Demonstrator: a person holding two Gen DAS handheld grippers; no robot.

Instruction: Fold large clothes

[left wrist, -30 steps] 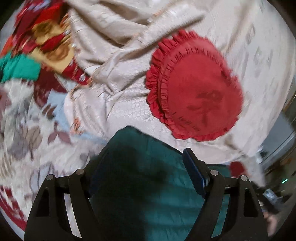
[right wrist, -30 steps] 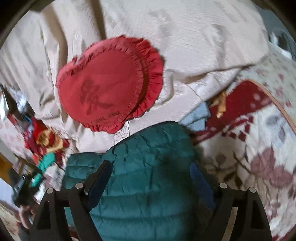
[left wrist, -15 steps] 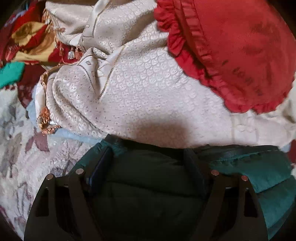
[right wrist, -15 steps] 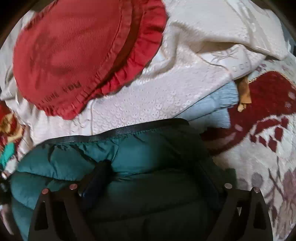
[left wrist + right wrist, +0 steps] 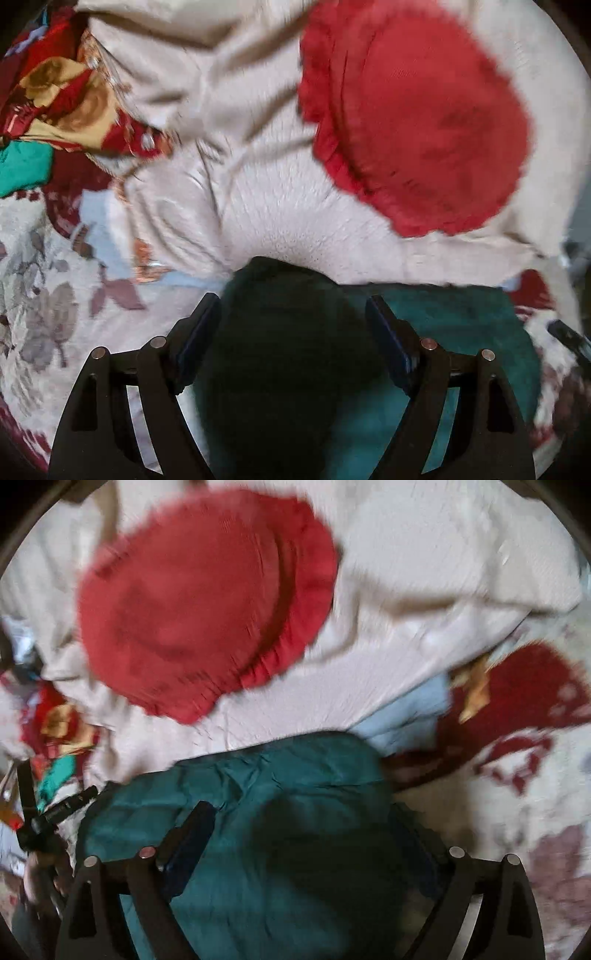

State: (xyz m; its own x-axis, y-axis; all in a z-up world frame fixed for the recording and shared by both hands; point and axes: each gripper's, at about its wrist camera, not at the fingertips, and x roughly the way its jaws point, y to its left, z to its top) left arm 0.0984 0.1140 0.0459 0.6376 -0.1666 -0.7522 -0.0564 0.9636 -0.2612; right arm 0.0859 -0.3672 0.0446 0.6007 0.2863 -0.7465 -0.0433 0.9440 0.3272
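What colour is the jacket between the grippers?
Teal green, quilted. The jacket shows best in the right wrist view.

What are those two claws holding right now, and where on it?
The jaws of both claws stand wide apart over the teal puffer jacket, near its edge. Whether either still holds the fabric cannot be told; the pictures are blurred.

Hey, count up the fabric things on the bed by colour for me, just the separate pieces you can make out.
Teal: 1, jacket
Red: 1, frilled cushion
Cream: 1, throw
Light blue: 1, cloth
Red and gold: 1, cloth
Total: 5
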